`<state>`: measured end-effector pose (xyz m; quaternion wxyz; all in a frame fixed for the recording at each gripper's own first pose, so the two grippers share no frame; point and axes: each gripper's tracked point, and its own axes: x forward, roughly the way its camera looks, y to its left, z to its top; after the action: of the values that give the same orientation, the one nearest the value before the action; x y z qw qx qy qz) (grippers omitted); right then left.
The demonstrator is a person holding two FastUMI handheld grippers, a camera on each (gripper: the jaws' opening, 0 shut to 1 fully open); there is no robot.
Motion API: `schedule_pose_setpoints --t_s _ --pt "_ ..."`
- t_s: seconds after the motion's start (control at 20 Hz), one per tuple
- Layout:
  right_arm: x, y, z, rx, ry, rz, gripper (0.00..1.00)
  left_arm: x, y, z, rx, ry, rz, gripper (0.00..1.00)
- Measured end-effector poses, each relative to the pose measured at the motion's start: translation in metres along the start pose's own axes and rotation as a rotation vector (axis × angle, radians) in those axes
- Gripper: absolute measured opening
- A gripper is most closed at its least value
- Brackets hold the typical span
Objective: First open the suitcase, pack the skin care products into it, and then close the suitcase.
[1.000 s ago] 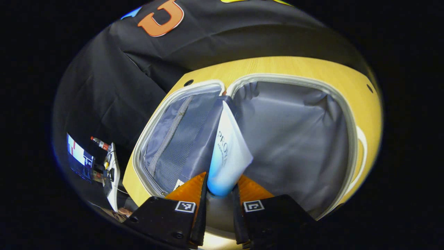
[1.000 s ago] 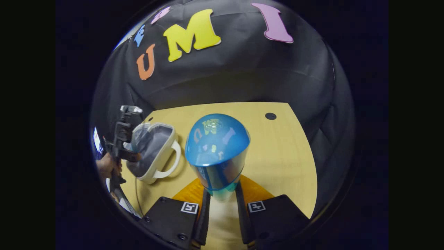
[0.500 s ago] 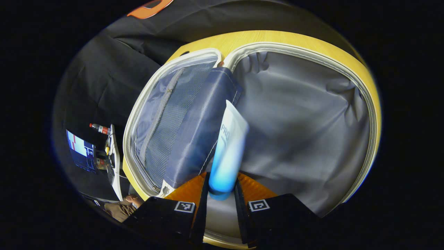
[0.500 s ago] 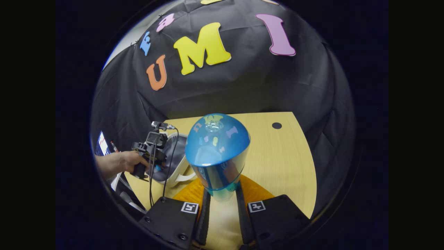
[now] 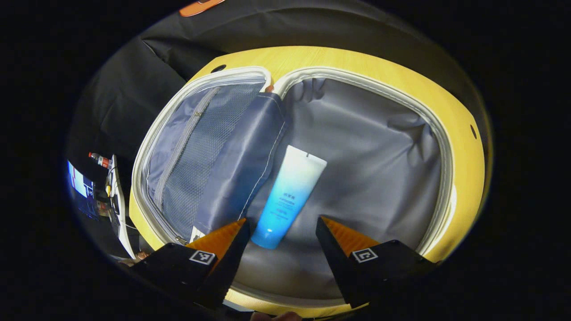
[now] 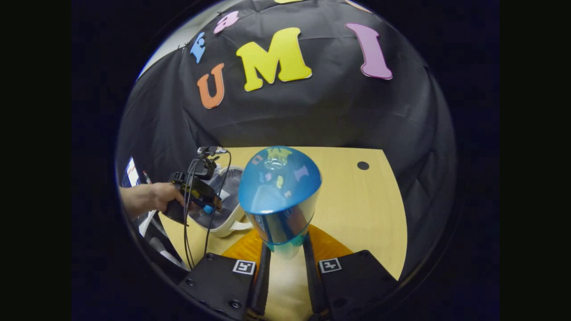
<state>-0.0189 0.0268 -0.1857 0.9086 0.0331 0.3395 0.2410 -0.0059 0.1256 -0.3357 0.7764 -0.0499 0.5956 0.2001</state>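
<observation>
Released since before, tube (image 5: 289, 196) lies beside the suitcase (image 5: 448, 174) divider, left gripper (image 5: 282, 232) spread; right gripper (image 6: 285, 249) clamps bottle (image 6: 280, 196).

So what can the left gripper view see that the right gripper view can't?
The left gripper view looks down into the open suitcase: a blue and white tube lies on the grey lining, beside a mesh zip pocket, and the left tool hangs open above it.

The right gripper view has the right tool shut on a blue-capped bottle, plus a hand holding the other tool off to the side.

Both show the suitcase and the wooden table.
</observation>
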Motion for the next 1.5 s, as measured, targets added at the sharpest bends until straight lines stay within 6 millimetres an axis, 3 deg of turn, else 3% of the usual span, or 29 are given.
schedule_pose_setpoints --t_s 0.05,0.2,0.35,0.45,0.5,0.6,0.65,0.75,0.95,1.5 --pt "0.009 0.015 0.005 -0.011 0.001 0.02 0.35 -0.009 0.0 0.003 -0.008 -0.034 -0.027 0.97" --pt "0.042 0.068 0.027 -0.067 0.009 0.07 0.35 -0.059 0.013 0.027 -0.019 -0.254 -0.155 0.97" --pt "0.085 0.137 0.034 -0.09 0.051 0.14 0.35 -0.118 0.055 0.04 -0.028 -0.489 -0.211 0.97" --pt "0.127 0.177 0.017 -0.054 0.127 0.154 0.35 -0.136 0.092 0.032 -0.031 -0.575 -0.189 0.97" --pt "0.148 0.196 0.0 -0.038 0.185 0.154 0.35 -0.139 0.106 0.023 -0.033 -0.586 -0.194 0.98" --pt "0.188 0.217 -0.041 -0.047 0.283 0.134 0.35 -0.144 0.128 0.003 -0.04 -0.596 -0.21 0.98" --pt "0.204 0.222 -0.059 -0.034 0.331 0.118 0.35 -0.14 0.135 -0.005 -0.043 -0.593 -0.22 0.98" --pt "0.211 0.228 -0.079 0.02 0.392 0.096 0.33 -0.133 0.15 -0.018 -0.051 -0.584 -0.234 0.98" --pt "0.224 0.227 -0.101 0.025 0.44 0.037 0.35 -0.121 0.178 -0.037 -0.105 -0.548 -0.251 0.98" --pt "0.248 0.228 -0.098 0.013 0.456 -0.039 0.35 -0.114 0.2 -0.028 -0.183 -0.536 -0.284 0.98"
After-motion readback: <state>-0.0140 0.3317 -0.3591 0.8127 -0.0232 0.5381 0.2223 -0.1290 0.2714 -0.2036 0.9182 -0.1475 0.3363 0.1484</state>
